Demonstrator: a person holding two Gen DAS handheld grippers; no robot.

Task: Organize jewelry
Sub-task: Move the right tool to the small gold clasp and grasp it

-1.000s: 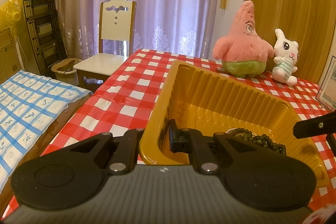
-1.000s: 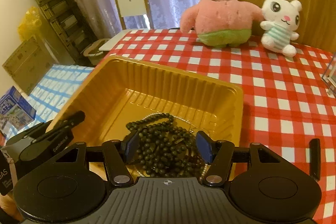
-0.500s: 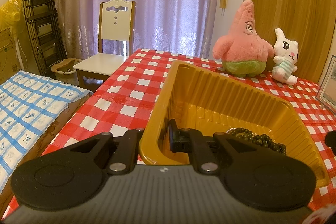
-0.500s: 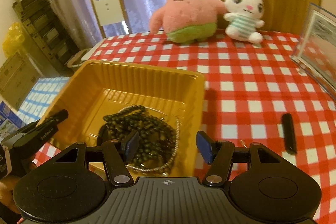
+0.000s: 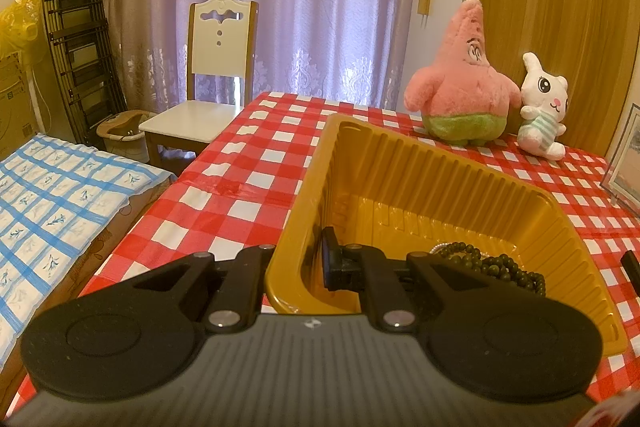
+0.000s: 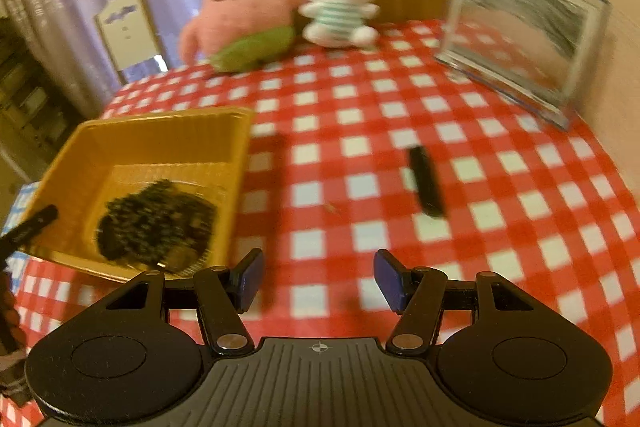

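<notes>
A yellow plastic tray (image 5: 440, 167) lies on the red-and-white checked tablecloth, with a heap of dark green beaded strands (image 5: 492, 265) and a thin silver chain in it. My left gripper (image 5: 298, 261) is shut on the tray's near wall, one finger outside and one inside. In the right wrist view the tray (image 6: 160, 125) and the beads (image 6: 156, 223) are at the left. My right gripper (image 6: 316, 281) hangs open over bare tablecloth beside the tray, with nothing between its fingers. Ahead of it lie a small black stick-shaped object (image 6: 426, 183) and a tiny gold piece (image 6: 332, 207).
A pink star plush (image 6: 236, 15) and a white rabbit plush (image 6: 340, 3) sit at the table's far edge. A clear picture frame (image 6: 524, 35) stands at the far right. A white chair (image 5: 216, 83) and a blue-checked bed (image 5: 48, 195) are left of the table.
My right gripper has swung right, from above the beads in the tray to over the tablecloth, and has rolled. The left gripper and the tray have stayed put.
</notes>
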